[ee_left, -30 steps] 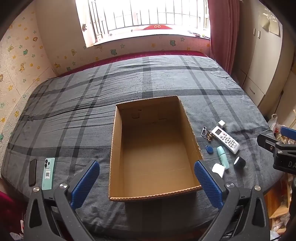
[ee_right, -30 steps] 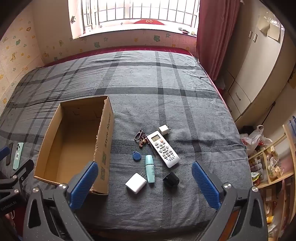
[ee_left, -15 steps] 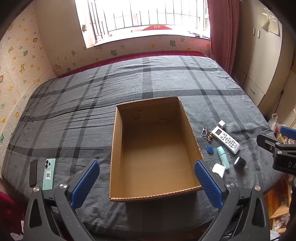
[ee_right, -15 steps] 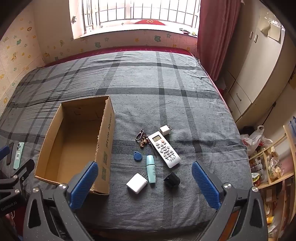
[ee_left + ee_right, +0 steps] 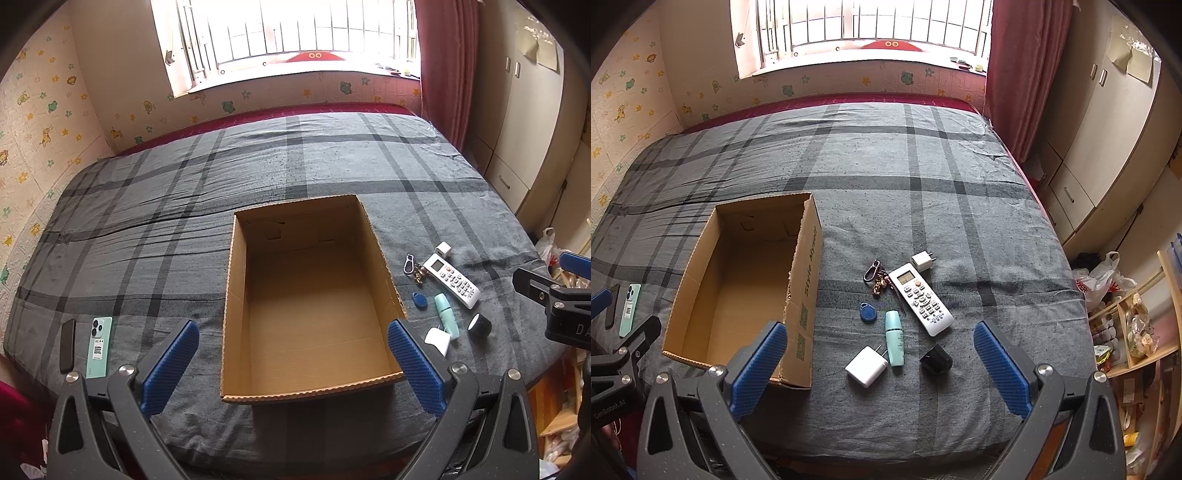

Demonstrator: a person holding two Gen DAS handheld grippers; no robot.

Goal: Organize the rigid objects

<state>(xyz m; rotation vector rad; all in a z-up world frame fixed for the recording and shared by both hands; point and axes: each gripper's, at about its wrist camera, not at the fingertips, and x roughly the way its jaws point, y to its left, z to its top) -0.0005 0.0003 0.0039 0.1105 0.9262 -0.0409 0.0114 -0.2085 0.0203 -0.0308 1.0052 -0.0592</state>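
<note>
An empty cardboard box [image 5: 236, 288] [image 5: 809, 258] lies open on the plaid bed. To its right lie a white remote [image 5: 919, 297] [image 5: 451, 278], a small white plug [image 5: 921, 262], a keyring [image 5: 875, 275], a blue key fob [image 5: 868, 313], a mint tube [image 5: 894, 338], a white charger [image 5: 866, 365] and a black adapter [image 5: 936, 359]. Left of the box lie a mint phone [image 5: 99, 346] and a black phone [image 5: 67, 345]. My left gripper [image 5: 293, 363] hangs open before the box. My right gripper [image 5: 879, 363] hangs open above the charger and tube.
A barred window and patterned wall stand behind the bed. A red curtain [image 5: 1015, 74] and beige wardrobe [image 5: 1108, 122] fill the right side. A wooden shelf [image 5: 1137, 332] with clutter and a plastic bag [image 5: 1104, 277] sit beside the bed's right edge.
The right wrist view has crept slightly forward, so the small objects sit a little lower in it. Both grippers stay open and nothing on the bed has moved.
</note>
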